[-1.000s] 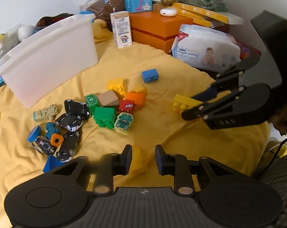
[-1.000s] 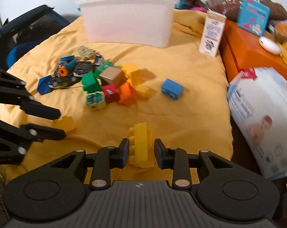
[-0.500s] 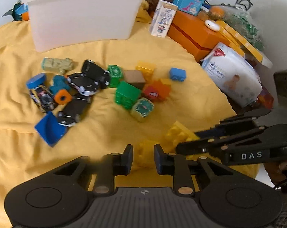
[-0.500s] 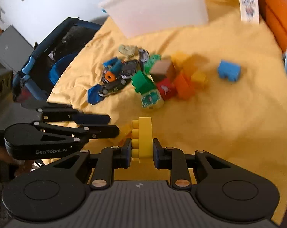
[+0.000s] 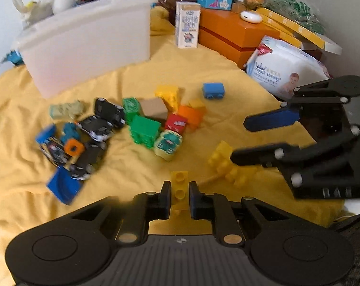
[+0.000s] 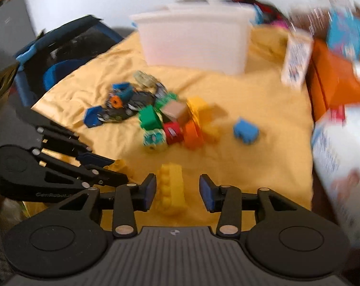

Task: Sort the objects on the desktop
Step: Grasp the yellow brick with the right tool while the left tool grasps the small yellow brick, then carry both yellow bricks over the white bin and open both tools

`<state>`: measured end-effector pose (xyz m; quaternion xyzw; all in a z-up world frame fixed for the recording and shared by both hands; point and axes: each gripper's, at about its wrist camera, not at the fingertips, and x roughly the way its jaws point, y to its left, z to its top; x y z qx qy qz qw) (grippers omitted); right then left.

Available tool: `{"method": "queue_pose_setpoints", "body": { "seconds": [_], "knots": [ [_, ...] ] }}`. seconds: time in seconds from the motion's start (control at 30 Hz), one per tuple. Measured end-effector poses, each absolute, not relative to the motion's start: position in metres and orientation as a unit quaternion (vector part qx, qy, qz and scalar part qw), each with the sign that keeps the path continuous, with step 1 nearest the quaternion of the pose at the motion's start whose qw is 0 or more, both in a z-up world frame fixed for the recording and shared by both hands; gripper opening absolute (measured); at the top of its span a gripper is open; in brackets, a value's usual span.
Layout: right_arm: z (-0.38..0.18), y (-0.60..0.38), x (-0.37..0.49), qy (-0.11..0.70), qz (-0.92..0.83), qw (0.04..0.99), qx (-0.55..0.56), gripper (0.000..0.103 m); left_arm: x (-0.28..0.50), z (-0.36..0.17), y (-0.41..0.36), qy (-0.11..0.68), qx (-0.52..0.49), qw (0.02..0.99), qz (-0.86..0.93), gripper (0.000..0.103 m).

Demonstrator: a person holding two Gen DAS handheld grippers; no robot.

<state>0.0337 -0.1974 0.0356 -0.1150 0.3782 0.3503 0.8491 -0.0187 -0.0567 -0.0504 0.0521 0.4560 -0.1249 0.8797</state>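
Holding small yellow brick (image 5: 179, 188), left gripper (image 5: 179, 196) squeezed it tight, brick's long side pointing forward. Long yellow brick (image 6: 170, 188) lay on yellow cloth (image 6: 263, 157) between wide-apart fingers of right gripper (image 6: 177, 190), not gripped. White bin (image 5: 84, 47) sat far ahead. Half second before, right gripper pinched long brick; left had none.

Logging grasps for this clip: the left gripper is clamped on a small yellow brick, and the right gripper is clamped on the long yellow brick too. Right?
Only partly. The left gripper is shut on the small yellow brick, but the right gripper is open: in the right wrist view its fingers stand clear on either side of the long yellow brick, which lies on the yellow cloth.
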Motion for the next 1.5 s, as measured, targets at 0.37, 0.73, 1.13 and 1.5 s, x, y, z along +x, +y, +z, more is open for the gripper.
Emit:
{"method": "queue_pose_setpoints", "body": {
  "seconds": [0.37,0.73,1.13,1.5],
  "knots": [
    [0.038,-0.160,0.010,0.333,0.423,0.819,-0.197,0.028,-0.015,-0.052,-0.031,0.467,0.048,0.877,-0.102,0.017],
    [0.012,-0.147,0.014,0.359,0.318,0.839,-0.256,0.038,-0.012,-0.056,-0.016,0.469,0.070,0.870,-0.132,0.017],
    [0.019,-0.145,0.013,0.374,0.276,0.862,-0.204,0.028,-0.013,-0.066,0.008,0.482,0.070,0.858,-0.162,0.022],
    [0.040,-0.139,0.028,0.371,0.275,0.867,-0.189,0.027,0.015,0.025,0.040,0.353,0.039,0.926,-0.130,0.017]
  ]
}}
